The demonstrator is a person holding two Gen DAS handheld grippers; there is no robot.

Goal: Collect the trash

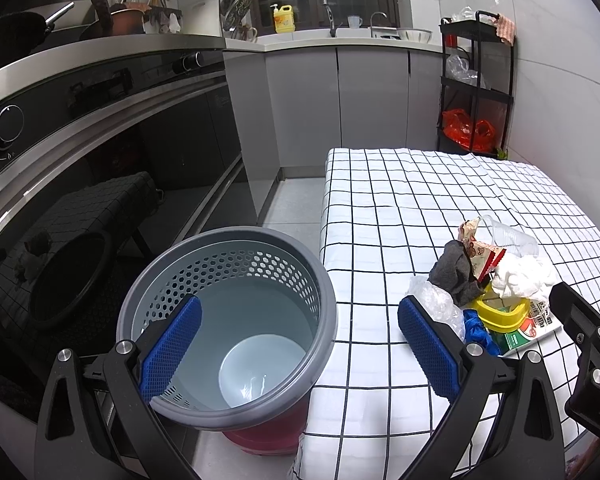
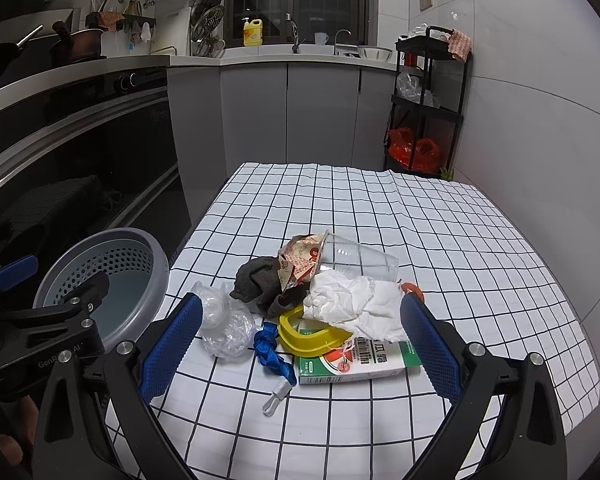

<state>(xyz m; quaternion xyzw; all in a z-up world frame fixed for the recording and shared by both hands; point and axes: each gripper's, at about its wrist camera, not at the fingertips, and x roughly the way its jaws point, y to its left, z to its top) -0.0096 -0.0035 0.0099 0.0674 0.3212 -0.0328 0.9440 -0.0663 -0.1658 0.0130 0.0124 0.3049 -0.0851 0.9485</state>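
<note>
A pile of trash lies on the checked tablecloth [image 2: 380,216]: a clear plastic cup [image 2: 360,258], a printed wrapper [image 2: 302,258], a dark grey cloth [image 2: 260,280], white crumpled tissue [image 2: 352,304], a yellow ring [image 2: 312,334], a green-and-white box [image 2: 356,362], a blue lanyard [image 2: 272,352] and crumpled clear plastic [image 2: 224,320]. My right gripper [image 2: 300,348] is open just in front of the pile, empty. My left gripper [image 1: 300,344] is open and empty above the grey perforated bin [image 1: 228,320], which holds a white bowl [image 1: 260,368]. The pile also shows in the left wrist view [image 1: 496,280].
The bin stands on the floor at the table's left edge [image 2: 100,280]. A dark oven front [image 1: 100,160] is to the left. Grey cabinets [image 2: 292,112] and a sink counter are behind. A black shelf cart [image 2: 428,100] with red bags stands at the back right.
</note>
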